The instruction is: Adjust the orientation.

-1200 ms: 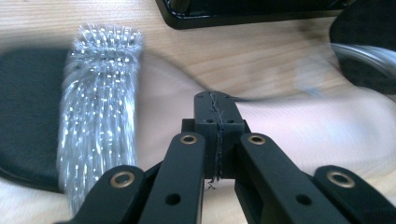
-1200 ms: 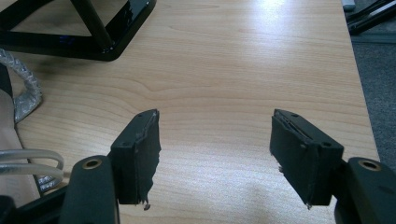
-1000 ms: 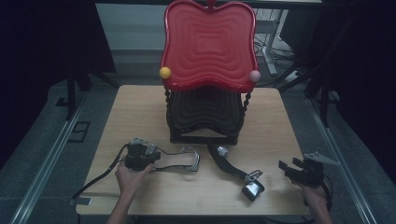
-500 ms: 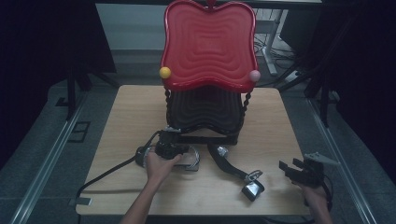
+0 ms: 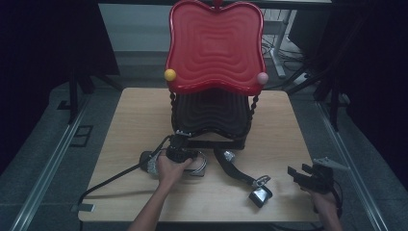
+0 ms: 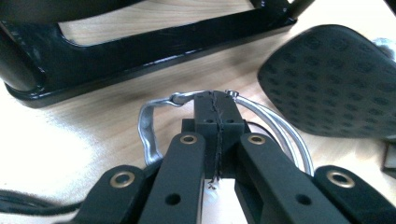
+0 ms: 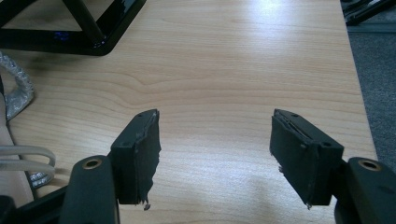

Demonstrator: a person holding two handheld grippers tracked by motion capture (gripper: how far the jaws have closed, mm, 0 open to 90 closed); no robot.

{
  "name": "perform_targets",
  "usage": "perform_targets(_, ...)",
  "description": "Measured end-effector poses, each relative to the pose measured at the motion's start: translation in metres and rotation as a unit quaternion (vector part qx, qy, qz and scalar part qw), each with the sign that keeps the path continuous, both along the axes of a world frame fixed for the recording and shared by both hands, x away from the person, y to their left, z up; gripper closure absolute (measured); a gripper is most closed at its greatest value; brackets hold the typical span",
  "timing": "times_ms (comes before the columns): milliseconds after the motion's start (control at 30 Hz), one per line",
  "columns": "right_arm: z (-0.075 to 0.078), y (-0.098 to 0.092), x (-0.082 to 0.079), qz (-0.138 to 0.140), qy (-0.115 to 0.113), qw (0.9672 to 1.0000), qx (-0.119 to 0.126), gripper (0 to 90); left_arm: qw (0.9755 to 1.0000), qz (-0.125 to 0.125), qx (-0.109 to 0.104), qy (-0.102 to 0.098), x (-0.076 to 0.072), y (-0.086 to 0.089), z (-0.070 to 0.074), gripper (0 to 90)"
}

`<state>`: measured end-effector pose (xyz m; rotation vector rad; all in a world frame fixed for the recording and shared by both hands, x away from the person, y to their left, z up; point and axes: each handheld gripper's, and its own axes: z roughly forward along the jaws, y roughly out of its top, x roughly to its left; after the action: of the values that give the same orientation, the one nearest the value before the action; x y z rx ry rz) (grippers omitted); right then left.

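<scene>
Your left gripper (image 5: 185, 150) sits just left of the middle of the high view, at the front foot of the black stand (image 5: 211, 115). In the left gripper view its jaws are pressed together with no gap, their tips (image 6: 215, 109) right at the top bar of a bent silver wire handle (image 6: 152, 133) lying on the table (image 5: 134, 125). The wire seems to run across or under the tips; you cannot tell from here whether it is really pinched or only touched.

You look to be at the pick-up step on that handle. The next move calls for a check of the hold: if the wire is only touched, spread the jaws, straddle the bar and close again before you lift. Keep clear of the stand's black base rail (image 6: 140, 49) just beyond.

Your right gripper (image 5: 308, 177) rests at the lower right of the high view, well apart from the work. Its jaws stand wide over bare wood, holding nothing.

The black strap (image 5: 238, 168) with its buckle lies between the two grippers, and a dark perforated pad (image 6: 336, 79) fills the right of the left gripper view.

The red tray (image 5: 214, 43) on top of the stand holds nothing on its ridged face; a yellow ball (image 5: 170, 75) and a pink ball (image 5: 262, 78) sit at its lower corners.
</scene>
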<state>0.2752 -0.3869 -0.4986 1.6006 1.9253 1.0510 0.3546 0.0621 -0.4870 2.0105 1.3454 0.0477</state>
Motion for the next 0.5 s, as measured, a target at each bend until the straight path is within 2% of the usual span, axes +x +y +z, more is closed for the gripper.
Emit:
perform_targets(100,0.001,0.002,0.000,0.003,0.000,1.0000,-0.004,33.4,1.0000,0.006,-0.007,0.001,0.002,-0.003,-0.004,90.0)
perform_targets(300,-0.001,-0.001,0.001,0.001,0.003,1.0000,-0.004,33.4,0.9999,-0.012,-0.004,0.003,-0.008,-0.003,-0.004,90.0)
perform_targets(400,0.000,-0.002,0.000,0.000,0.002,1.0000,-0.004,33.4,0.9992,-0.022,-0.028,0.016,-0.017,0.003,-0.006,90.0)
perform_targets(433,0.001,-0.001,-0.001,0.000,0.000,1.0000,-0.003,33.4,0.9990,-0.028,-0.031,0.016,-0.021,0.005,-0.007,90.0)
perform_targets(500,0.002,-0.001,-0.001,0.000,-0.001,1.0000,-0.004,33.4,0.9988,-0.043,-0.021,0.013,-0.033,0.006,-0.006,90.0)
